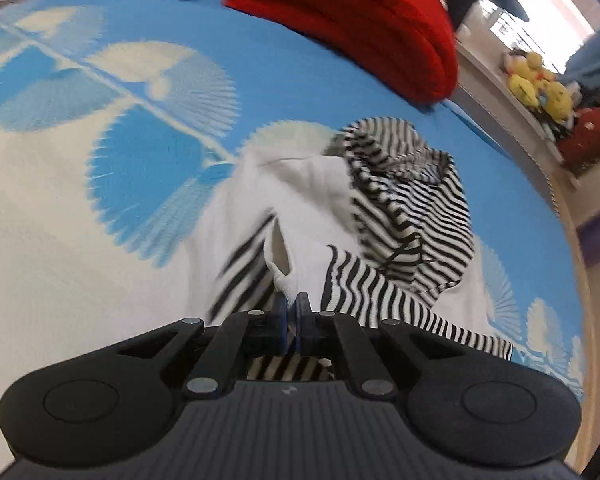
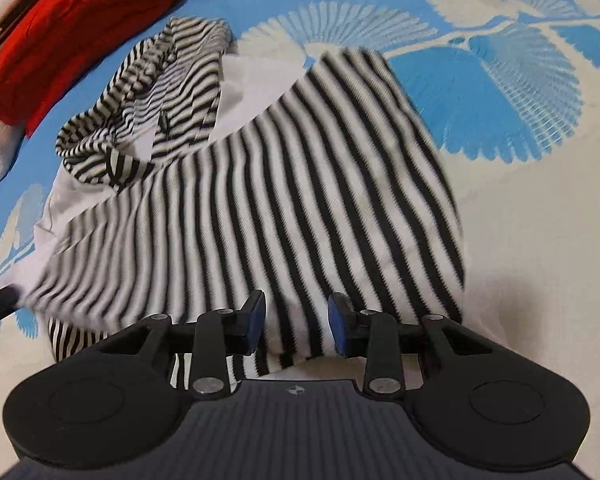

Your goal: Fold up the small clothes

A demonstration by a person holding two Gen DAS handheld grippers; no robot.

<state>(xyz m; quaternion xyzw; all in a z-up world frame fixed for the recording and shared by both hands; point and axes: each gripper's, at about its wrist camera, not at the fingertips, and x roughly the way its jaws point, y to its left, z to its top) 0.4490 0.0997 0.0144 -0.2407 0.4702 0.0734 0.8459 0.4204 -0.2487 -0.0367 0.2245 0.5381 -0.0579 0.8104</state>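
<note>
**Left tool pinches a white edge, right tool hangs spread over the stripes**

The black-and-white striped small garment with white panels [image 2: 260,184] lies rumpled on the blue-and-cream fan-patterned bed cover [image 1: 100,184], directly ahead of and beneath both tools. The left tool [image 1: 293,304] is pressed together on a thin white fabric edge of that garment. The right tool [image 2: 296,316] is spread just above the striped panel, gripping nothing.

The risk, as I judge it: so slight a pinch may slip free if pulled, and lifting one side alone could drag the garment askew and bunch it further.

The fabric is motion-blurred, so which part the left tool holds is unclear. The garment's near hem hides under the tool bodies. A red knitted item [image 1: 360,20] lies beyond, partly cut off.
</note>
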